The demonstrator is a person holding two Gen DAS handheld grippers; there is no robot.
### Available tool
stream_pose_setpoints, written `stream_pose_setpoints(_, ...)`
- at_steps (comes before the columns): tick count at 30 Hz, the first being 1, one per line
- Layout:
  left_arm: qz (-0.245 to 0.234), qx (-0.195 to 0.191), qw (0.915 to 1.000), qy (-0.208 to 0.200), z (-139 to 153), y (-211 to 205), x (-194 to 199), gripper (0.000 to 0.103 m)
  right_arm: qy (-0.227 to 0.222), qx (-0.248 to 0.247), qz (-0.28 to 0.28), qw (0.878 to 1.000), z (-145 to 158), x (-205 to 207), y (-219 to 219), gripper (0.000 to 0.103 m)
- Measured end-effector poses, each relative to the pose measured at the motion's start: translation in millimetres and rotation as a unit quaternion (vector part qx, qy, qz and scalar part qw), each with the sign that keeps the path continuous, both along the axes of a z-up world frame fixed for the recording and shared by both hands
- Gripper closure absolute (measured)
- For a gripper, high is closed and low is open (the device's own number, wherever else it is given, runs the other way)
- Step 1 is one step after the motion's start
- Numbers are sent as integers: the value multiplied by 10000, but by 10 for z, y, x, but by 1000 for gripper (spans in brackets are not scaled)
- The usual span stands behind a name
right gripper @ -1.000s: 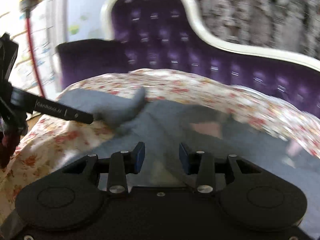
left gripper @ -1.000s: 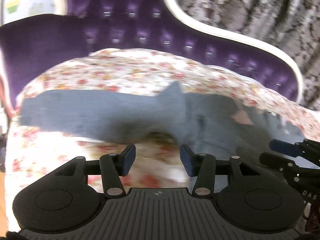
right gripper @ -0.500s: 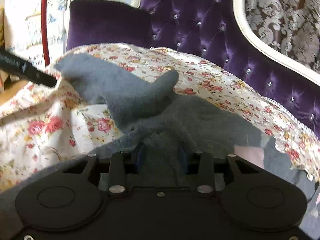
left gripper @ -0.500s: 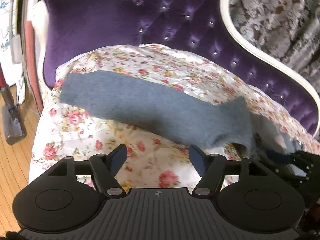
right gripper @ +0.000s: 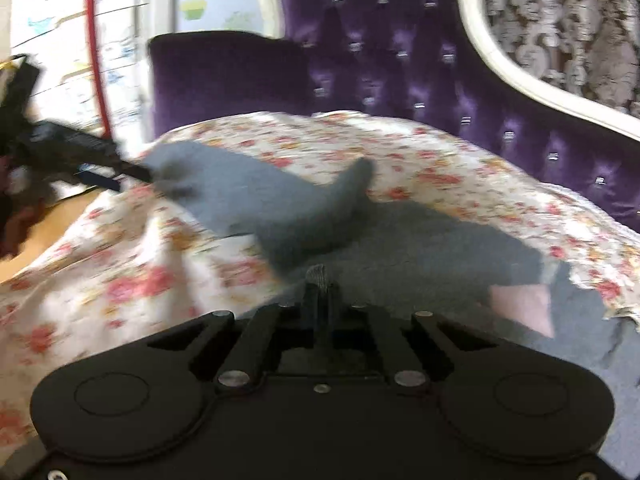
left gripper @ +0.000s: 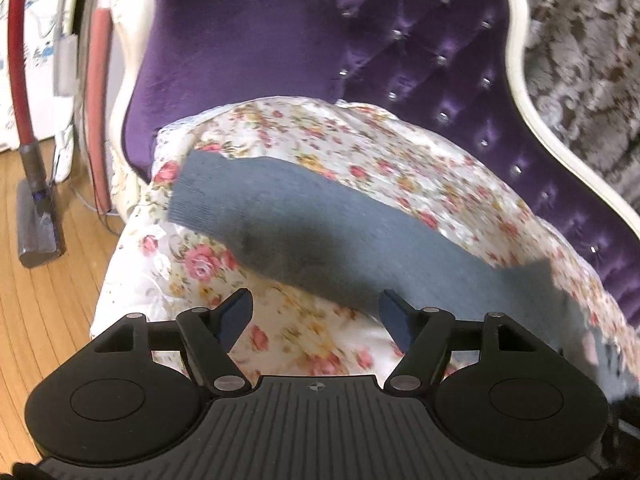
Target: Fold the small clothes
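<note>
My left tongs (left gripper: 316, 312) are spread wide with nothing between them, hovering over the flowered cover (left gripper: 280, 344) at the near edge of the grey garment (left gripper: 320, 224). That garment lies stretched across the cover on the purple tufted sofa (left gripper: 248, 48), one long leg running from the far left toward the near right. My right tongs (right gripper: 318, 280) are pressed together, pinching a small ridge of the grey cloth between the tips. In the right wrist view a folded flap of the garment stands up in a point just beyond the pinch, and a pink patch (right gripper: 520, 304) shows on the cloth to the near right; the picture is blurred, so I cannot say whether it is a label or lining. To the far left a red-tubed vacuum (left gripper: 24, 120) stands on the wooden floor (left gripper: 52, 320) beside the sofa arm.
</note>
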State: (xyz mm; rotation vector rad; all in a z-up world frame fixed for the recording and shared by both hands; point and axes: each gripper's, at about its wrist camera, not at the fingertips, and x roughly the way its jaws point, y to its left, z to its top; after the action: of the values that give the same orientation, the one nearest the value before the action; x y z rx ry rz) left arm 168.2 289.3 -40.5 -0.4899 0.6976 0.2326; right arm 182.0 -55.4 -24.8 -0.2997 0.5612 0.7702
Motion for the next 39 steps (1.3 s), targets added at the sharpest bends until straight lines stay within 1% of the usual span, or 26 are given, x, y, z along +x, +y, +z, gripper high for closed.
stream_pose_setpoints(1, 40, -21, 10000, -1, -11, 37, 20, 35, 13, 36, 21, 10000, -5, -25, 7, 82)
stream_pose_setpoints(3, 99, -75, 9999, 13, -29, 111, 52, 35, 79, 197, 28, 9998, -2, -65, -3, 82)
stream_pose_setpoints(6, 210, -255, 9995, -17, -76, 233, 82, 34, 135, 407, 6, 9991, 38, -141, -27, 79)
stream_pose_setpoints(8, 256, -439, 9987, -10, -144, 309, 111, 34, 161, 528, 23, 9985, 69, -204, -46, 71)
stream_pose_setpoints(11, 226, -777, 9967, 21, -265, 383, 168, 34, 156, 601, 53, 9981, 107, -295, -63, 71)
stream_pose_setpoints(16, 205, -1202, 9925, 28, -407, 443, 318, 35, 126, 624, 114, 9979, 145, -355, -60, 71)
stream_pose_setpoints(19, 426, -1443, 9885, -150, -425, 499, 338, 37, 56, 563, 121, 9983, 151, -397, -56, 71)
stream_pose_setpoints(21, 621, -1484, 9864, -328, -404, 532, 329, 48, 83, 587, 112, 9982, 143, -421, -70, 71)
stream_pose_setpoints(22, 691, -1493, 9856, -390, -387, 548, 323, 58, 104, 606, 100, 9981, 138, -432, -80, 71)
stream_pose_setpoints(23, 750, -1499, 9849, -442, -369, 563, 321, 61, 122, 618, 90, 9980, 132, -444, -92, 71)
stream_pose_setpoints(24, 788, -1520, 9838, -525, -351, 578, 317, 61, 139, 622, 77, 9979, 122, -458, -103, 71)
stream_pose_setpoints(25, 804, -1536, 9830, -600, -335, 587, 323, 71, 154, 630, 59, 9979, 113, -473, -114, 71)
stream_pose_setpoints(26, 886, -1456, 9837, -581, -306, 588, 322, 85, 181, 646, 38, 9977, 103, -485, -129, 71)
stream_pose_setpoints(27, 948, -1322, 9850, -571, -271, 575, 321, 91, 208, 661, 16, 9976, 95, -495, -144, 71)
stream_pose_setpoints(28, 899, -1226, 9860, -679, -222, 560, 307, 94, 236, 681, -13, 9974, 88, -506, -162, 71)
stream_pose_setpoints(30, 845, -1064, 9873, -823, -97, 506, 278, 94, 297, 737, -76, 9968, 85, -535, -210, 71)
stream_pose_setpoints(32, 723, -820, 9892, -980, 100, 401, 261, 94, 352, 808, -160, 9960, 83, -570, -269, 71)
stream_pose_setpoints(35, 371, -286, 9903, -1311, 501, 156, 255, 94, 414, 891, -337, 9946, 90, -616, -378, 71)
stream_pose_setpoints(37, 71, 96, 9875, -1570, 821, -53, 255, 94, 468, 996, -482, 9928, 94, -656, -481, 71)
stream_pose_setpoints(39, -266, 479, 9810, -1863, 1166, -296, 246, 94, 536, 1112, -619, 9904, 92, -696, -583, 71)
